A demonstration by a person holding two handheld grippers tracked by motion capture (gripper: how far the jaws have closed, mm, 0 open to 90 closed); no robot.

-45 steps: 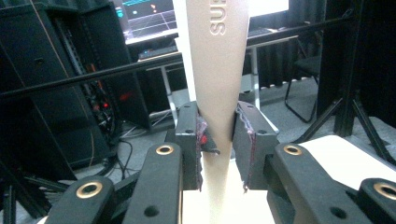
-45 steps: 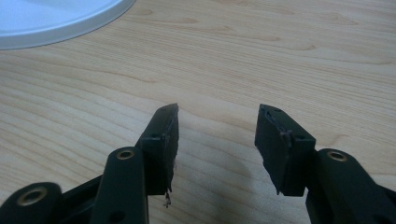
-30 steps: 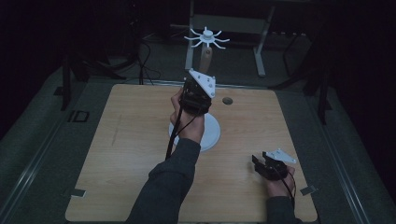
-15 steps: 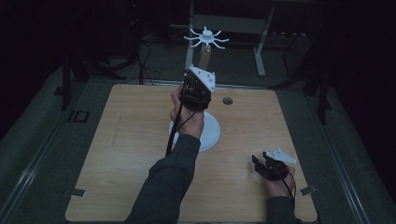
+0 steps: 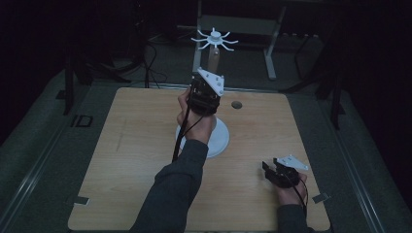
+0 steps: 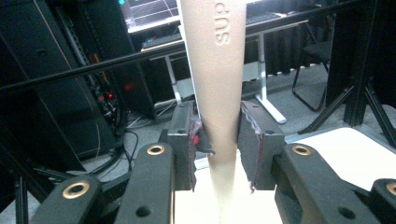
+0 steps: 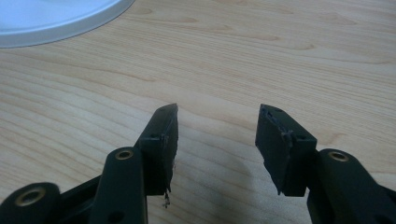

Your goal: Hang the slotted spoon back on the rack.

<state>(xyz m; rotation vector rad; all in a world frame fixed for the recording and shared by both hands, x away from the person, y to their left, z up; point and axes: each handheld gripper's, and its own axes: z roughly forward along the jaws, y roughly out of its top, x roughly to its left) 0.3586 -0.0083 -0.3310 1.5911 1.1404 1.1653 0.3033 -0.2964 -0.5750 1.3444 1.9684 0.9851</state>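
Note:
A stand with a white round base [image 5: 221, 141], a tan pole [image 5: 214, 59] and a white spoked top [image 5: 214, 39] rises from the middle of the wooden table [image 5: 131, 160]. My left gripper [image 5: 208, 82] is raised at the pole, which stands between its pads [image 6: 252, 140]. Its jaws have just been opening, so my left gripper [image 6: 217, 144] is open with thin gaps beside the pole [image 6: 217, 93]. My right gripper [image 5: 272, 171] rests low at the table's front right. In its own view my right gripper [image 7: 217, 135] is open with nothing between the jaws.
A small dark hole [image 5: 236, 104] marks the table right of the stand. The base's white rim [image 7: 46, 18] lies ahead and left of the right jaws. Beyond the far edge are black frames, cables and a desk leg [image 5: 271, 63].

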